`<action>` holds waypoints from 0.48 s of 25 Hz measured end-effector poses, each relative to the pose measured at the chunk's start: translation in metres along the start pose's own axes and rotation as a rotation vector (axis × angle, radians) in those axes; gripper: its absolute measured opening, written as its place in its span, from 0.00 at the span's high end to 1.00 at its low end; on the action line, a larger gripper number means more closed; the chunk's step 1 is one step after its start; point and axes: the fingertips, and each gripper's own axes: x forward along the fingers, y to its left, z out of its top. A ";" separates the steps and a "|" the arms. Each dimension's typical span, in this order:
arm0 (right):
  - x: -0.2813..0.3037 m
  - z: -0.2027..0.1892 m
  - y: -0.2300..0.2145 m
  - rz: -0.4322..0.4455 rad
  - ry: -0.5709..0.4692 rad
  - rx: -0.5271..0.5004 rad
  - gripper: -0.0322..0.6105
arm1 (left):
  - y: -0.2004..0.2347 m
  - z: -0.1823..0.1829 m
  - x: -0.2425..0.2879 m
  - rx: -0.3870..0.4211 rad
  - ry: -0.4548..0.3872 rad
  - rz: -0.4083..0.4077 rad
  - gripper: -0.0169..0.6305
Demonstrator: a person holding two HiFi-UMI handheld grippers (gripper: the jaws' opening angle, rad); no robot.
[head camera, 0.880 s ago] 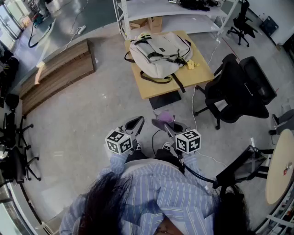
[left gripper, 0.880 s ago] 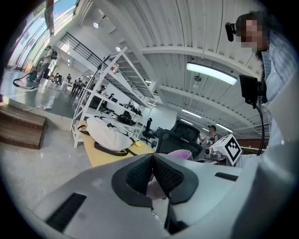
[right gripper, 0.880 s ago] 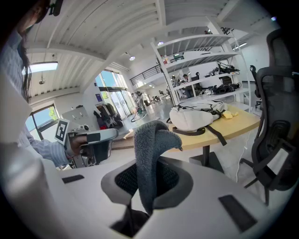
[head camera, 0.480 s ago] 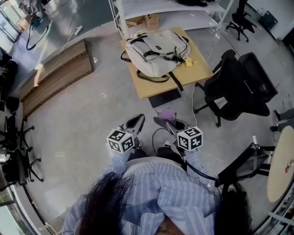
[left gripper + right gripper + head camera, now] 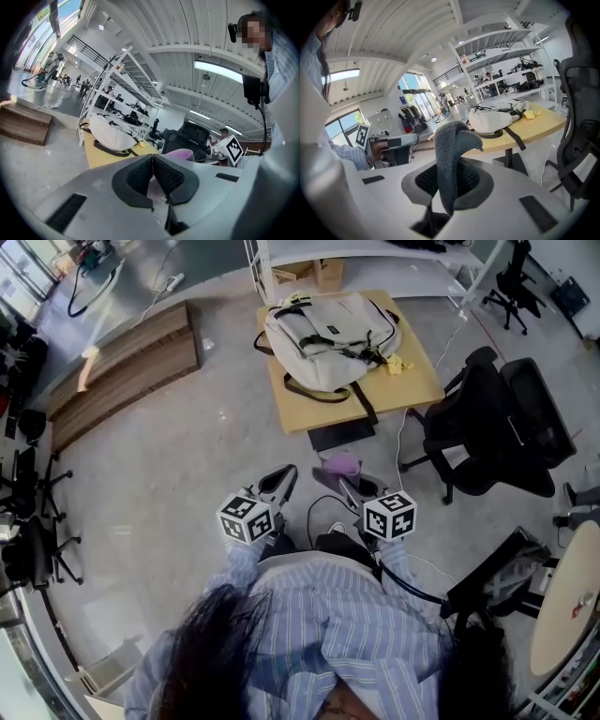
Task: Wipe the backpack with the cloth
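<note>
**Cloth** [image 5: 448, 149]. We hold it in the right gripper [image 5: 449, 180], whose jaws are clamped on a fold of it. The free end stands above the pads and droops over. In the head view it shows lilac, low in front of us over the floor. We judge it soft, light and limp. A bunch kept close to the jaws should give a firmer wiping face than the loose tip.

**Left gripper** [image 5: 153, 166]. Its jaws are pressed together with nothing between them. We carry it beside the right one.

**Backpack** [image 5: 330, 334]. It is pale grey with dark straps and lies flat on the wooden table [image 5: 417, 387], well apart from both grippers across bare floor. One dark strap [image 5: 364, 407] trails to the table's near edge. We judge the bag soft-sided and slack, and probably not heavy. Its fabric will likely ripple, and the whole bag may slide under a stroke. The free left gripper could steady it by the top handle or a shoulder strap, which we take for the firmest holds. The flat panel offers little to pinch.

**Small yellow thing** [image 5: 396, 363]. It lies on the table just beside the backpack. We cannot tell what it is.

**Black office chair** [image 5: 487, 427]. It stands near the table's right side and may crowd our approach there.

**Status.** We judge that wiping has not yet begun.
</note>
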 end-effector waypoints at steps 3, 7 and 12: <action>-0.005 -0.002 -0.008 0.030 0.014 -0.012 0.89 | -0.007 -0.003 0.010 -0.006 -0.009 0.017 0.97; -0.017 -0.007 -0.027 0.056 0.034 -0.021 0.89 | -0.022 -0.007 0.025 -0.012 -0.026 0.037 0.96; -0.028 -0.013 -0.043 0.085 0.056 -0.024 0.89 | -0.041 -0.015 0.033 -0.015 -0.021 0.065 0.96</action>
